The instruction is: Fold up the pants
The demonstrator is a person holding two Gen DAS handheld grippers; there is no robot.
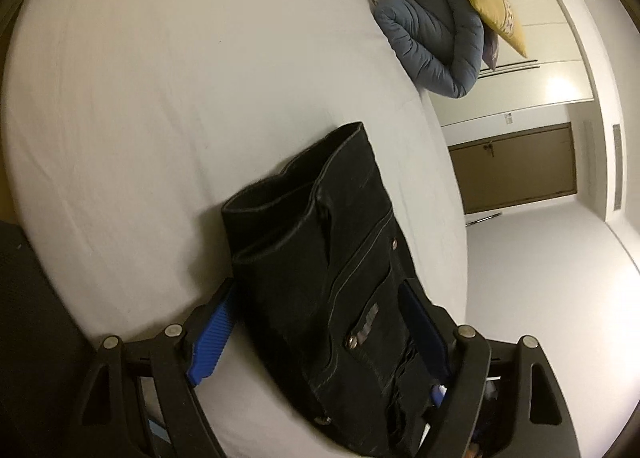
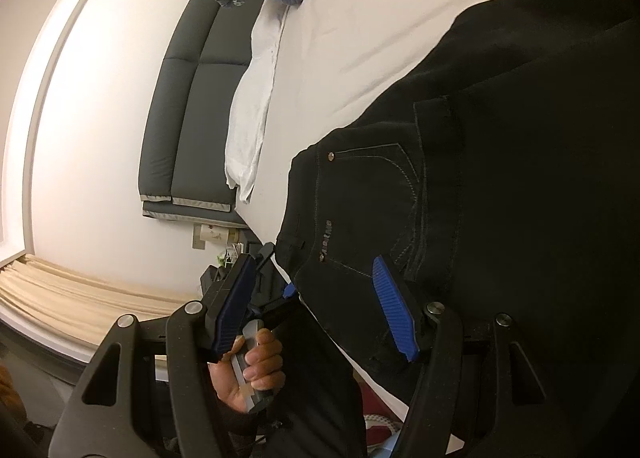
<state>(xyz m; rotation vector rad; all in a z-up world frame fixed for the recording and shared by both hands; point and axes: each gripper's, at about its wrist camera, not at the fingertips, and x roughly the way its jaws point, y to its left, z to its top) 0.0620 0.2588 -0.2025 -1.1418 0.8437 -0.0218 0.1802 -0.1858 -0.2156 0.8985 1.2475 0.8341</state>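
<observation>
Black jeans [image 1: 320,242] lie folded on the white bed [image 1: 160,98], with the leg cuffs at the far end and the rivets and pocket label close to the camera. My left gripper [image 1: 320,290] stands open around the near end of the jeans; the left blue pad [image 1: 212,338] is clear of the cloth. In the right wrist view the waist and pocket of the jeans [image 2: 480,178] lie at the bed's edge. My right gripper [image 2: 314,262] is open over the waist corner, with one pad [image 2: 396,314] above the denim. A hand [image 2: 260,362] holds the other gripper's handle below.
A blue-grey quilted duvet [image 1: 436,38] and a yellow pillow [image 1: 488,2] sit at the far edge of the bed. A brown door [image 1: 516,170] is beyond. A dark padded headboard [image 2: 188,106], a white cloth [image 2: 252,98] and cream curtains [image 2: 80,294] are in the right wrist view.
</observation>
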